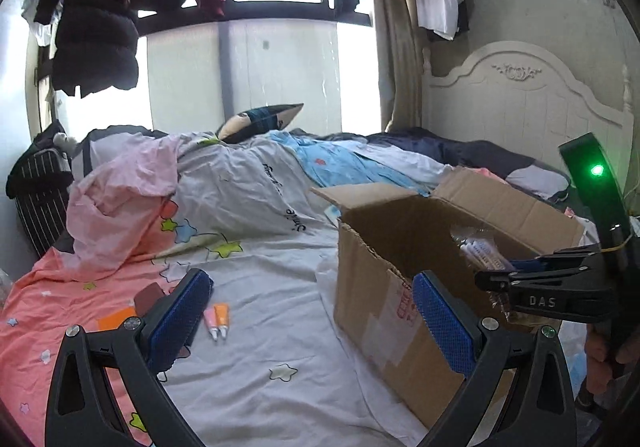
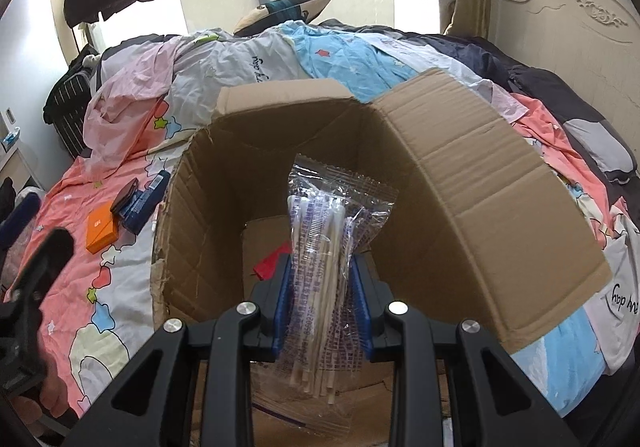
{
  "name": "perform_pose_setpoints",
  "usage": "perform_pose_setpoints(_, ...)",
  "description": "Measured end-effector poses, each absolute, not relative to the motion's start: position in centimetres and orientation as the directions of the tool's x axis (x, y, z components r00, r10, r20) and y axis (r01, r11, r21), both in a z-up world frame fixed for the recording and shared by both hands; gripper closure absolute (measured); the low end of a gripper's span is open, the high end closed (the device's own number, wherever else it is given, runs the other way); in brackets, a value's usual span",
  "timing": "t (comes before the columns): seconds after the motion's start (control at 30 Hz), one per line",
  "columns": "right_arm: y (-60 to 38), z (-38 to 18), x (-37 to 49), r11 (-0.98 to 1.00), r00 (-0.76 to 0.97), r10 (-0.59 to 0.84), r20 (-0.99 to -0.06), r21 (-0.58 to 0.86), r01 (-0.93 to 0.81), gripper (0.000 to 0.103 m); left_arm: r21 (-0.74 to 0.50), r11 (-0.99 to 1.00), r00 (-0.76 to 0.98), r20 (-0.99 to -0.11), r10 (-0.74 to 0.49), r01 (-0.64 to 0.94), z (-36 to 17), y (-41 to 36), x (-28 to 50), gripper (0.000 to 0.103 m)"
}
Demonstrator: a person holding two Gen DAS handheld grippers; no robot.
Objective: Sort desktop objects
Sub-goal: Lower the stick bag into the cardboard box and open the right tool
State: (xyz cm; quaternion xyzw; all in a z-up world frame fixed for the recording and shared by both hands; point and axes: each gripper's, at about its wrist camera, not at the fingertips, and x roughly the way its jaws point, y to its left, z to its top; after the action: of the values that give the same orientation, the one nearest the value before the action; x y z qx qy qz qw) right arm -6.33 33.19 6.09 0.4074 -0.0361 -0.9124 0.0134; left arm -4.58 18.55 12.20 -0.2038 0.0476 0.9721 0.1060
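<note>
My right gripper (image 2: 322, 287) is shut on a clear bag of cotton swabs (image 2: 324, 231), held upright over the open cardboard box (image 2: 208, 183). A red item (image 2: 272, 265) lies on the box floor. In the left wrist view the box (image 1: 380, 287) stands on the bed at right, with the right gripper (image 1: 504, 275) and the swab bag (image 1: 480, 249) over it. My left gripper (image 1: 312, 319) is open above the sheet with nothing between its fingers. Two small tubes (image 1: 216, 321), pink and orange, lie by its left finger (image 1: 180, 315).
An orange box (image 2: 102, 229), a dark flat item (image 2: 124, 195) and a blue pack (image 2: 142, 199) lie on the sheet left of the box. Crumpled bedding (image 1: 224, 183) and a pillow (image 1: 260, 121) fill the far side. A white headboard (image 1: 520, 95) stands at right.
</note>
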Motion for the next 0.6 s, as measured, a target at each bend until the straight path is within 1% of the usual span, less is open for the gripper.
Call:
perform_pose_setpoints(0.17,32.8,5.8,-6.7,-0.998,-0.659,-0.049,-0.750,0.070,-0.005,0.077,0.060,-0.974,-0.885,-0.434,0.170,-0.216,11.5,18.1,-4.8,0.000)
perform_pose_setpoints(0.37,32.4,5.4,-6.9,-0.998,-0.648,-0.036,-0.761,0.054,-0.009,0.077,0.042,-0.978,-0.872,-0.462,0.164,-0.206,10.6,17.5,-5.3,0.000)
perform_pose_setpoints(0.6,32.3,5.0,-7.2,-0.999,-0.637,-0.023,-0.771,0.041,-0.013,0.077,0.037,-0.972,-0.856,-0.483,0.187,-0.233,10.3,18.2,-5.3,0.000)
